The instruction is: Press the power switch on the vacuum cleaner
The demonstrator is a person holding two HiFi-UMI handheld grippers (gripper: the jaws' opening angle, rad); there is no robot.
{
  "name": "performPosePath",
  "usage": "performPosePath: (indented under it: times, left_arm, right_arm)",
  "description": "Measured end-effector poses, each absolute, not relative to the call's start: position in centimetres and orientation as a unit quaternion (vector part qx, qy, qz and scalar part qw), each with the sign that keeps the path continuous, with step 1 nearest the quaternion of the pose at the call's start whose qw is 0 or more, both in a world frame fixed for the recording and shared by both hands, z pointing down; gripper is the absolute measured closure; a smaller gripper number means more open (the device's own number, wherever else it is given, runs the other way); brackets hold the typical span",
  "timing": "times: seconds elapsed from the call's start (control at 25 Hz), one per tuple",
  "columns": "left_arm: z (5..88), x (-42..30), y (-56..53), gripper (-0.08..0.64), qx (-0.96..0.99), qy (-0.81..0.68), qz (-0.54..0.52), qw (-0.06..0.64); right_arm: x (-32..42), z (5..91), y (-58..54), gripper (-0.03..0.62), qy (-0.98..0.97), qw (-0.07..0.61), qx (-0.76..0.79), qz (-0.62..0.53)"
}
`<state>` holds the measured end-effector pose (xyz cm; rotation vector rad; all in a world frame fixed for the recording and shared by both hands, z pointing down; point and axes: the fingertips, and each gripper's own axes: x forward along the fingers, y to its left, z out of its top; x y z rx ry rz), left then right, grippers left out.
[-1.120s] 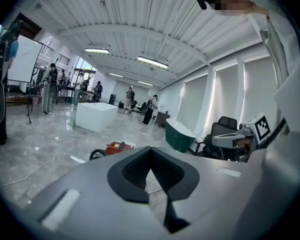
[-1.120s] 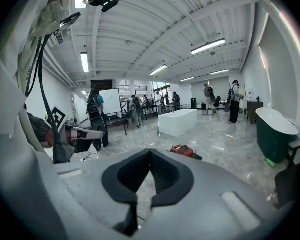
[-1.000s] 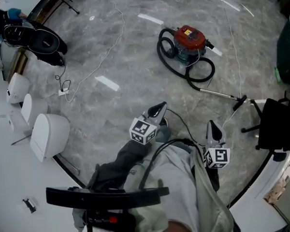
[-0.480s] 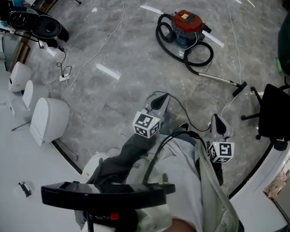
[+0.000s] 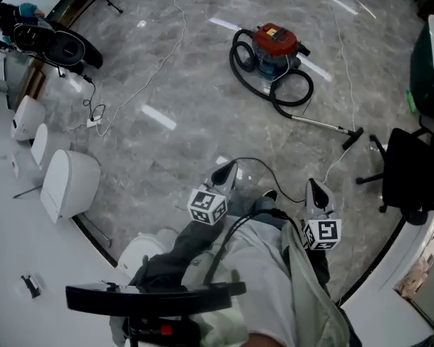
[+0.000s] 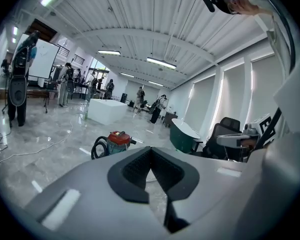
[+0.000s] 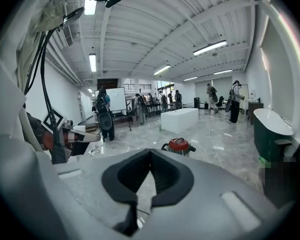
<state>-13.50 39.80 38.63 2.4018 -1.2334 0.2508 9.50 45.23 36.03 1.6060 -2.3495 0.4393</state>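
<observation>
The red vacuum cleaner stands on the grey marble floor, far ahead, with its black hose looped around it and a metal wand lying to its right. It also shows small in the left gripper view as the vacuum cleaner and in the right gripper view as the vacuum cleaner. My left gripper and right gripper are held close to the body, well short of it. The left gripper and right gripper are both shut, with nothing between the jaws.
A black office chair stands at the right, with a dark green tub behind it. White seats line the left edge, and black equipment sits at the upper left. A white cable trails over the floor. People stand far off around a white block.
Both grippers stay shut near the body. The left one has drifted slightly left and down in the head view. The vacuum cleaner sits a little higher in the view.
</observation>
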Motion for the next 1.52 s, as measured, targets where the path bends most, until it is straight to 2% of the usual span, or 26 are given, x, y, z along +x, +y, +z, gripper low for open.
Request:
performPosePath:
  times: [0.32,0.64,0.96,1.52]
  left_arm:
    - [35.6,-12.1,37.8,0.555,0.905,-0.387,0.068,0.163]
    - [37.4,-14.8,37.5,0.555,0.904,-0.373,0.083,0.193]
    - [37.7,-13.2,37.6,0.555,0.916,-0.339,0.083,0.196]
    - [38.1,-15.0,38.1,0.555,0.911,-0.348,0.086,0.204]
  right_arm:
    - [6.7,34.1,44.1,0.591,-0.797,0.124,0.578,0.127]
    - [2.7,33.7,44.2,0.591,-0.794,0.142,0.579,0.119]
    - [3.6,33.5,44.7,0.591,-0.781,0.13,0.597,0.126]
    - [1.7,33.4,45.2,0.591,-0.789,0.134,0.588,0.121]
